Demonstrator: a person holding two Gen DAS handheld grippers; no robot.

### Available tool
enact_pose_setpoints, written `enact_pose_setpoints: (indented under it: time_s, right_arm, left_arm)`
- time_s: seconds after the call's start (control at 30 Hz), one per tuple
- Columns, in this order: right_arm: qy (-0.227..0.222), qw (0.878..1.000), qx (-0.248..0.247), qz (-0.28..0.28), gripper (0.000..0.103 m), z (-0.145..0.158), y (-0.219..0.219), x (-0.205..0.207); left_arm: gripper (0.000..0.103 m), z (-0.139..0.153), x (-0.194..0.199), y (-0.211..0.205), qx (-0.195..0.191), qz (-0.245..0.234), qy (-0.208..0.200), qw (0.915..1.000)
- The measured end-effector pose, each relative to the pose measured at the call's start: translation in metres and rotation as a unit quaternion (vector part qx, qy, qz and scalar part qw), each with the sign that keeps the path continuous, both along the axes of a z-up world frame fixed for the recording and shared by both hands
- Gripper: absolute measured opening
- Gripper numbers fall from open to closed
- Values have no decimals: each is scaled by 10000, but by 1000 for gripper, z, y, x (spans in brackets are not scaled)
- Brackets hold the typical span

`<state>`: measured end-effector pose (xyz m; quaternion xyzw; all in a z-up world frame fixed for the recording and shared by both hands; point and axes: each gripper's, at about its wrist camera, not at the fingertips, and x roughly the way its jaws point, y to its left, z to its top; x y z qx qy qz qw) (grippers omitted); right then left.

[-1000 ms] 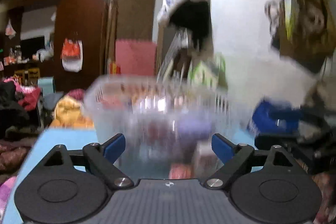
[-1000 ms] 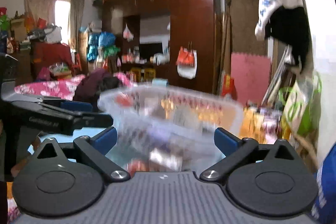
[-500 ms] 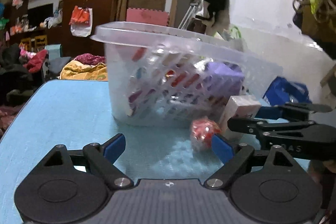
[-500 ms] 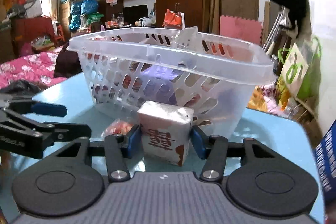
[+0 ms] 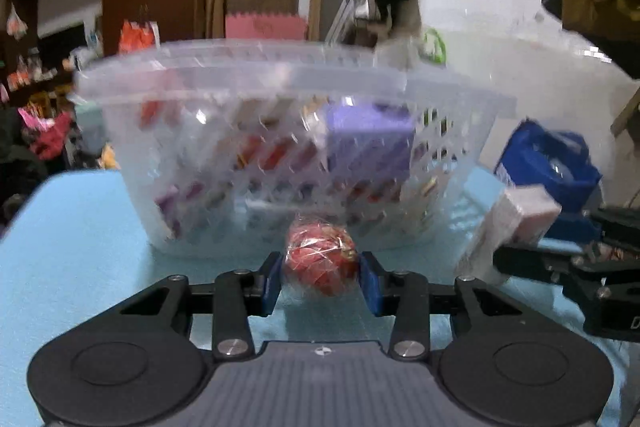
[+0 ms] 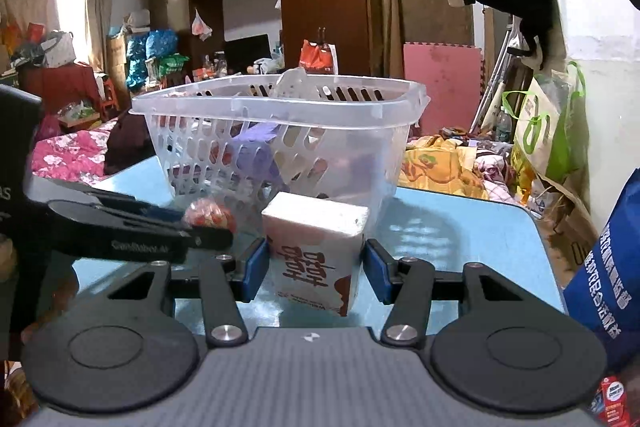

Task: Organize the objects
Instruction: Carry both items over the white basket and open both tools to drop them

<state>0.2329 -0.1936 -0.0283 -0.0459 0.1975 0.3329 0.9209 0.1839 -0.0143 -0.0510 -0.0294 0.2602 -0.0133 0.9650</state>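
A red foil-wrapped ball (image 5: 320, 259) lies on the blue table in front of a clear plastic basket (image 5: 280, 79). My left gripper (image 5: 321, 281) has the ball between its jaws, which are closing; both blue pads touch its sides. To its right a white carton with brown print (image 6: 316, 247) stands by the basket (image 6: 280, 107), and my right gripper (image 6: 316, 267) is shut on its two sides. The left gripper's fingers (image 6: 140, 227) reach in from the left, with the ball (image 6: 210, 213) at their tips. The carton (image 5: 516, 223) also shows at the left view's right edge.
The basket holds a purple box (image 5: 368, 143) and several small packets. A blue printed bag (image 6: 612, 267) stands at the table's right edge (image 6: 536, 223), with a small red carton (image 6: 612, 399) below it. Beyond the table are a bed and cluttered furniture.
Both grippers sank toward the table. The right one closed on the carton and stayed closed. The left one shifted over to the red ball, and its wide jaws came in around it.
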Motion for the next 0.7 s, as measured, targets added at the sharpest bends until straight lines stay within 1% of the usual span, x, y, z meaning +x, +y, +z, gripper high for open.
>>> enact_pose_setpoints:
  time_s: [0.13, 0.2, 0.27, 0.3, 0.37, 0.4, 0.47, 0.53, 0.57, 0.63, 0.7]
  right_arm:
    - [-7, 9998, 77, 163, 56, -1, 1, -10]
    - [-73, 9994, 210, 260, 56, 9, -3, -18]
    - [-294, 9987, 276, 310, 56, 28, -4, -27]
    - [-463, 9981, 299, 288, 56, 43, -3, -31]
    - [-785, 9961, 310, 252, 56, 76, 3, -34]
    - [-906, 9952, 254, 260, 56, 90, 8, -32]
    - [-1157, 9931, 85, 172, 56, 121, 25, -19]
    - [-1170, 9930, -122, 60, 56, 138, 43, 3]
    - [-1057, 9942, -185, -6, 56, 145, 52, 19]
    - [-835, 9960, -312, -81, 56, 148, 65, 45]
    - [-715, 9962, -473, -182, 56, 145, 76, 65]
  left_arm:
    - [45, 3, -21, 13, -338, -101, -262, 9990]
    - [45, 11, -35, 17, -354, -136, -393, 9985]
    - [45, 32, -48, 20, -471, -225, -623, 9967]
    - [45, 45, -53, 21, -458, -250, -764, 9957]
    - [45, 80, -51, 19, -354, -290, -1006, 9939]
    - [45, 96, -45, 20, -320, -281, -1047, 9936]
    - [45, 128, -20, 23, -282, -162, -1006, 9944]
    - [45, 146, 11, 28, -302, -25, -834, 9961]
    - [45, 152, 27, 30, -313, 42, -697, 9971]
    - [45, 155, 52, 35, -385, 228, -507, 9977]
    - [45, 152, 66, 36, -372, 277, -406, 9981]
